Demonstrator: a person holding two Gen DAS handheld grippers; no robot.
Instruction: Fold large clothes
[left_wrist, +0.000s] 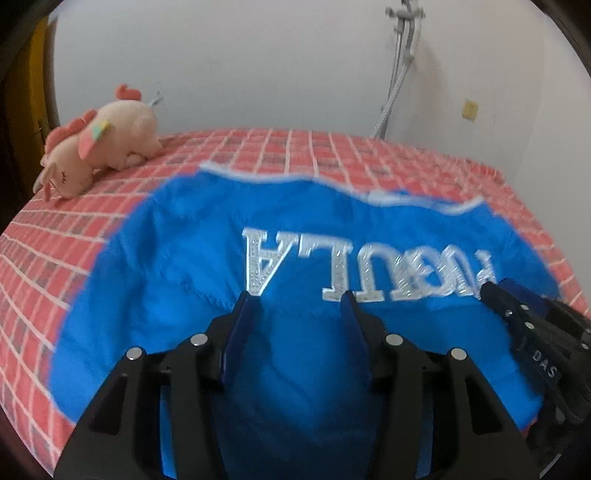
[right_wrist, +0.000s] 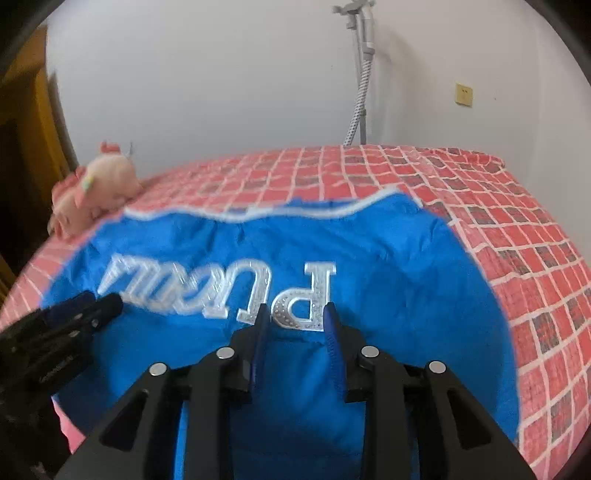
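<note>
**Blue garment spread on the checked bed**

A blue garment (left_wrist: 155, 266) with silver appliqué letters (left_wrist: 354, 269), upside down and partly blurred, reading "ULA" at one end and "P" at the other, lies on the red checked bedsheet (right_wrist: 517, 229). The left hand-held gripper (left_wrist: 297, 301) and right hand-held gripper (right_wrist: 293, 312) both hang spread above it, pinching nothing. "DAS" marks the right gripper's body. A pink plush toy (left_wrist: 99, 147) lies near the far corner.

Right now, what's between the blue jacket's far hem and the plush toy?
Only bare red checked bedspread separates the blue jacket from the plush toy; the left wrist view shows this best.
</note>
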